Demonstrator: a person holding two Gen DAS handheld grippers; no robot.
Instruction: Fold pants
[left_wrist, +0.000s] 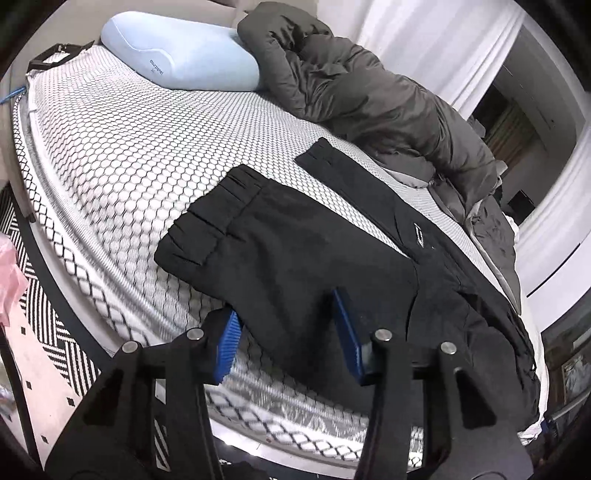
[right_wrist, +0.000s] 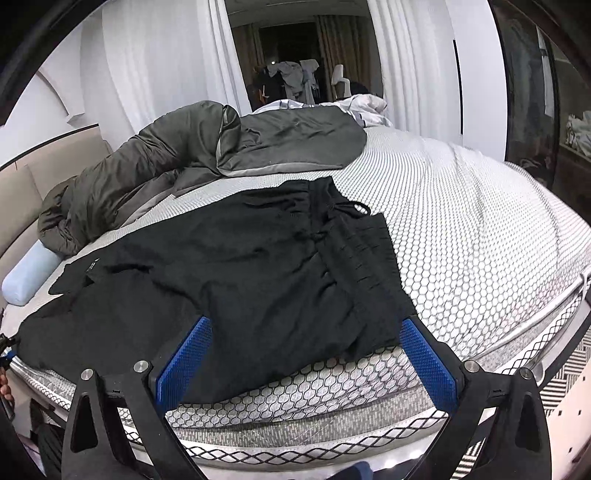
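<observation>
Black pants (left_wrist: 295, 251) lie flat on the bed (left_wrist: 129, 158), near its front edge. In the left wrist view the two cuffed leg ends point away to the upper left. My left gripper (left_wrist: 286, 334) is open, its blue pads either side of the near edge of one leg. In the right wrist view the pants (right_wrist: 240, 266) show the elastic waistband and drawstring at the right. My right gripper (right_wrist: 306, 354) is open wide, its pads either side of the near edge of the pants by the waistband. Neither gripper holds cloth.
A light blue pillow (left_wrist: 184, 51) lies at the head of the bed. A bunched olive-grey duvet (left_wrist: 369, 96) runs along the far side, also seen in the right wrist view (right_wrist: 184, 158). The mattress edge (right_wrist: 295, 435) drops to a black-and-white rug (left_wrist: 40, 317).
</observation>
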